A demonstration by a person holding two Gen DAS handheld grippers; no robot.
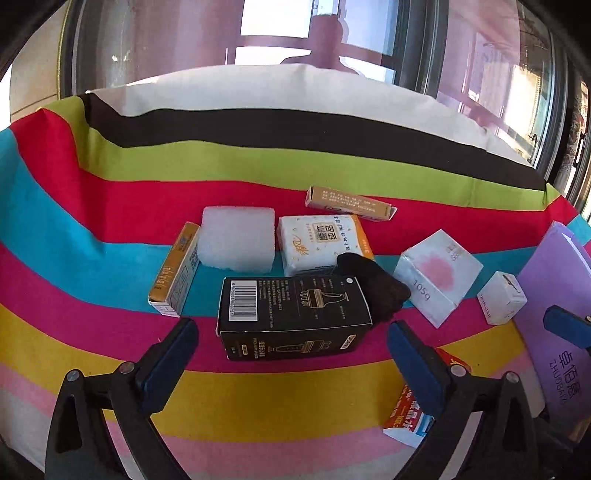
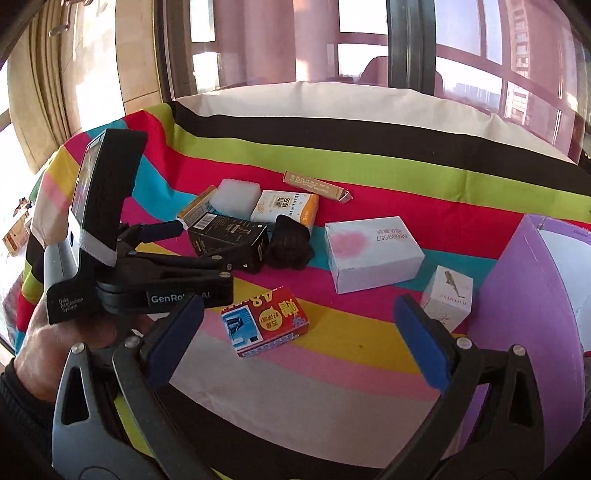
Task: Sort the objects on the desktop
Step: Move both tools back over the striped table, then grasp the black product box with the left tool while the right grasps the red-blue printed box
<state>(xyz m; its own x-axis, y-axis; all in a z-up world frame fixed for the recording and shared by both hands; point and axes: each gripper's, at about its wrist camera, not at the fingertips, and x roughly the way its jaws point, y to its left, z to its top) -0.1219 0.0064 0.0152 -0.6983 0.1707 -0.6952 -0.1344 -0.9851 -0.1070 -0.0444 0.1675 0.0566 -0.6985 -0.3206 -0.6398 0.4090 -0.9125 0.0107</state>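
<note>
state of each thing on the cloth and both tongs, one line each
left tongs: open, empty, just short of the black box
right tongs: open, empty
black box: lying flat, shut
black glove: crumpled against the black box
red box: lying flat
purple bin: open top
long tan box: end flap open

Strong daylight from windows (image 1: 280, 22) behind bench, panes blown out white. Striped cloth (image 1: 110, 258) vivid, evenly lit near black box (image 1: 291, 314); short soft shadow at box front. Left of the box in right wrist view, hard glare. Heavy fisheye bending, dark vignette at corners. Tool fingers (image 2: 177, 339) slightly soft; box text sharp.
</note>
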